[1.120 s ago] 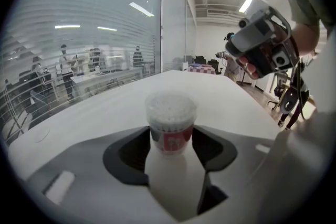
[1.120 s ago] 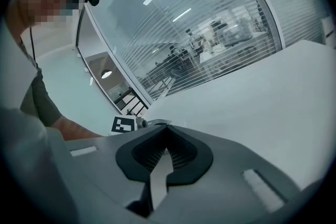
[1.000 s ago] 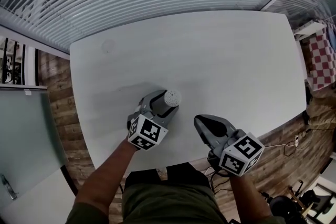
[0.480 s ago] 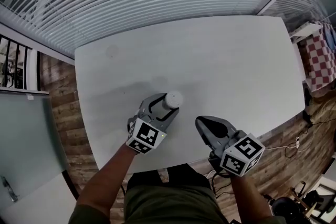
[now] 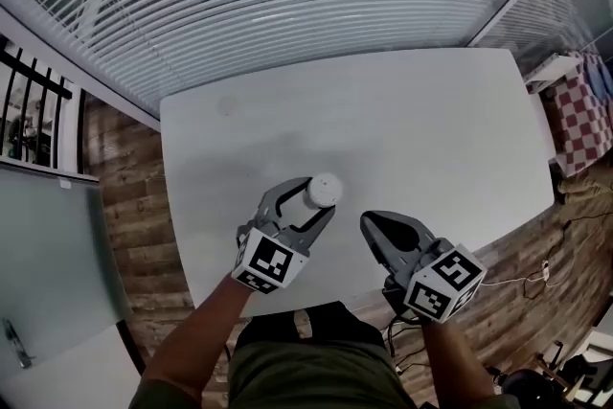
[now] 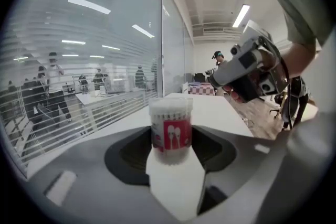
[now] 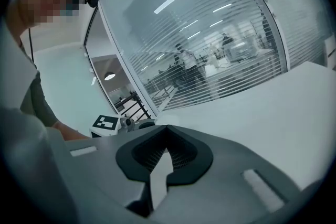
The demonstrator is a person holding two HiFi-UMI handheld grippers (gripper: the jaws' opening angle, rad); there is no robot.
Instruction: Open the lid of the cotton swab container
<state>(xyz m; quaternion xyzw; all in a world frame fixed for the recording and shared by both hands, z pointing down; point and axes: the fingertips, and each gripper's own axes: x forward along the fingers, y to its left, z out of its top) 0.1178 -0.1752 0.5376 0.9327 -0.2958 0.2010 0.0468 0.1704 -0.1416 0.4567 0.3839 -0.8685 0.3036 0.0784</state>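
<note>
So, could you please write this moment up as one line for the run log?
left gripper: shut on cotton swab container | lid: on | right gripper: shut, empty

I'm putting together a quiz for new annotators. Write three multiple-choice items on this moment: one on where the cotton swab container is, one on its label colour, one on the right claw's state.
1. Where is the cotton swab container?
A. standing free, untouched
B. between the jaws of the left claw
C. tipped over, loose

2. What colour is its label?
A. red
B. blue
C. green

3. The right claw is:
A. wide open
B. shut on a lid
C. shut and empty

Answers: 1 B, the left gripper view shows the container upright with the jaws against its sides. 2 A, a red panel faces that camera. 3 C, the right gripper view shows the jaws meeting with nothing between them.
</note>
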